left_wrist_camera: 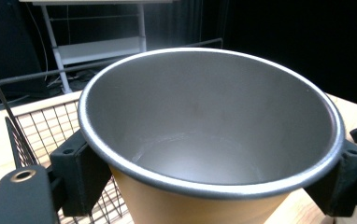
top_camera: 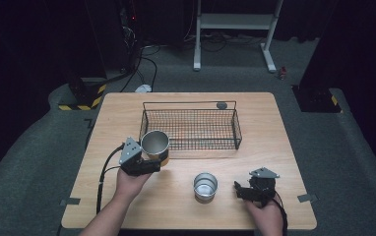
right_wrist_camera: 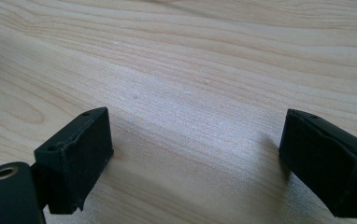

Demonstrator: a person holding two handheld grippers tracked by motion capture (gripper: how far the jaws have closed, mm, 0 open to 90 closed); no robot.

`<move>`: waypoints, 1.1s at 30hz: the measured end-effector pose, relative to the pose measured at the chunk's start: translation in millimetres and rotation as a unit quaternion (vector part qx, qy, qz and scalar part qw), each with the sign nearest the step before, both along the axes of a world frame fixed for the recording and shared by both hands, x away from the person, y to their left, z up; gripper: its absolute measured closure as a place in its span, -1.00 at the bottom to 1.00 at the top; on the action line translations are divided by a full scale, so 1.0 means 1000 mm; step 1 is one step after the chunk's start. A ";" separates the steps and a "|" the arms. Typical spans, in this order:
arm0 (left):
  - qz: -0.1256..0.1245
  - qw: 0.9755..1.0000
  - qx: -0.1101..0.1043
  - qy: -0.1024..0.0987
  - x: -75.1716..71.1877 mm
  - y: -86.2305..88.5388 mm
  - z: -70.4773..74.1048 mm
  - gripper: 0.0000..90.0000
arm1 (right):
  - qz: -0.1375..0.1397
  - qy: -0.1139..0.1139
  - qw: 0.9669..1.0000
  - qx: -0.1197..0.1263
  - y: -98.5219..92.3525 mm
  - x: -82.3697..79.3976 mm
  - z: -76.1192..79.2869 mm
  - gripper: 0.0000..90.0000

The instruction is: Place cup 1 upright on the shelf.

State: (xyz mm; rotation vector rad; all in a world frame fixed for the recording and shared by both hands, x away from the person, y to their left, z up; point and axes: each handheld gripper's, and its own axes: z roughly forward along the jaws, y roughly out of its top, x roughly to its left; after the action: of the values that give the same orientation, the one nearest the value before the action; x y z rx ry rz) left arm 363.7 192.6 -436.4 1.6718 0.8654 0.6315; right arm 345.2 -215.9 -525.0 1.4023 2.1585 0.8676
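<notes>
1. Left hand-held gripper (top_camera: pixel 149 164), clenched on a metal cup with a tan sleeve (top_camera: pixel 155 145), pads pressed against the cup's sides just under the rolled rim.
2. Same grip seen up close in the left gripper view: cup (left_wrist_camera: pixel 209 130) tilted toward the camera, grey inside showing, black pads at either side of the wall, left hand-held gripper (left_wrist_camera: pixel 209 186) wrapped around it.
3. Held cup placed at the near left corner of the black wire basket (top_camera: pixel 191 125), overlapping the basket's front edge in the high view; touching the wire or just clear of it, cannot tell.
4. Basket standing on the far half of the wooden desk (top_camera: pixel 127 206), its mesh wall (left_wrist_camera: pixel 41 130) visible behind the cup in the left gripper view.
5. Small dark round thing (top_camera: pixel 221 105) at the basket's far rim, too small to make out.
6. Second metal cup (top_camera: pixel 205 187) upright on the desk, near the front edge, between the two hands, apart from both.
7. Right hand-held gripper (top_camera: pixel 240 191) released, jaws wide apart with nothing between them, low over bare desk wood (right_wrist_camera: pixel 190 70), just right of the second cup.
8. Right hand-held gripper (right_wrist_camera: pixel 195 154) in its own view: two black pads spread, shadows on the grain beneath.
</notes>
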 end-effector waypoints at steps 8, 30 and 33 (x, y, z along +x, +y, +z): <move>-0.001 1.000 0.001 0.000 0.005 -0.002 0.009 -0.67 | 0.000 0.000 1.000 0.000 0.000 0.000 0.000 -0.79; 0.028 0.999 -0.012 0.017 0.028 0.006 0.020 -0.67 | 0.000 0.001 1.000 0.002 0.000 -0.001 0.000 -0.79; 0.030 0.999 -0.012 0.016 0.033 0.006 0.024 -0.67 | -0.001 0.002 1.000 0.002 0.000 -0.001 0.000 -0.79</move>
State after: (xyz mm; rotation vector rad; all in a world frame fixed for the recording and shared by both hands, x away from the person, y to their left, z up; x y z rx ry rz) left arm 396.3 198.2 -412.5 1.6432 0.9453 0.6333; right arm 344.1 -215.7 -525.0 1.4073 2.1592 0.8694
